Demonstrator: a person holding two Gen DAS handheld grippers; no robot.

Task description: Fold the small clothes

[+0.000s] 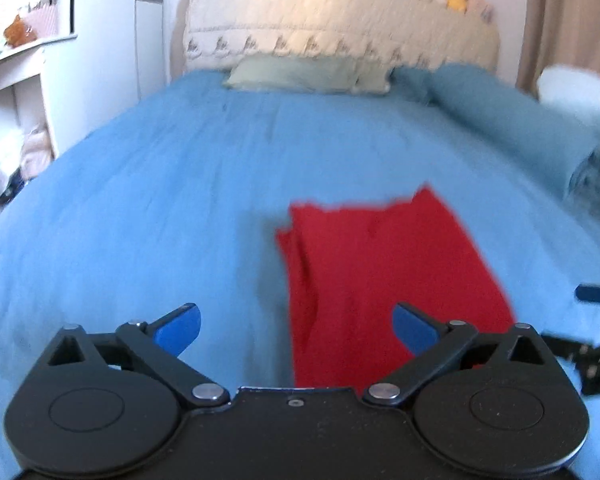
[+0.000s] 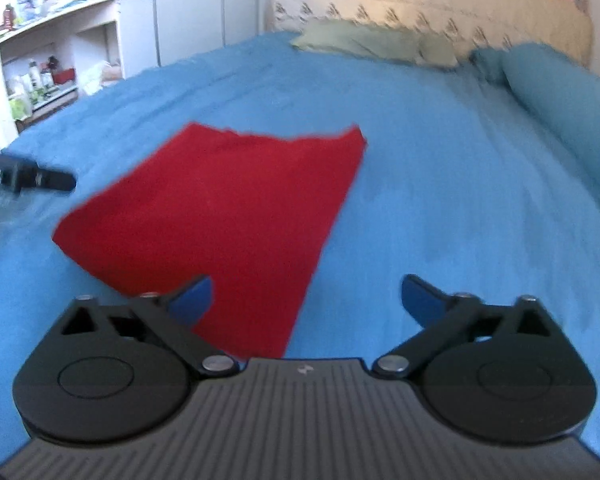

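Note:
A red garment [image 1: 384, 268] lies flat and folded on the blue bed sheet [image 1: 140, 200]. It also shows in the right wrist view [image 2: 228, 208]. My left gripper [image 1: 296, 326] is open and empty, above the garment's near left edge. My right gripper [image 2: 306, 300] is open and empty, above the garment's near right corner. The right gripper's tip shows at the right edge of the left wrist view [image 1: 596, 292]. The left gripper's tip shows at the left edge of the right wrist view [image 2: 40, 178].
Pillows [image 1: 308, 74] and a rolled blue bolster [image 1: 512, 120] lie at the head of the bed by a quilted headboard [image 1: 340, 20] with plush toys. White shelves [image 2: 60, 60] stand left of the bed.

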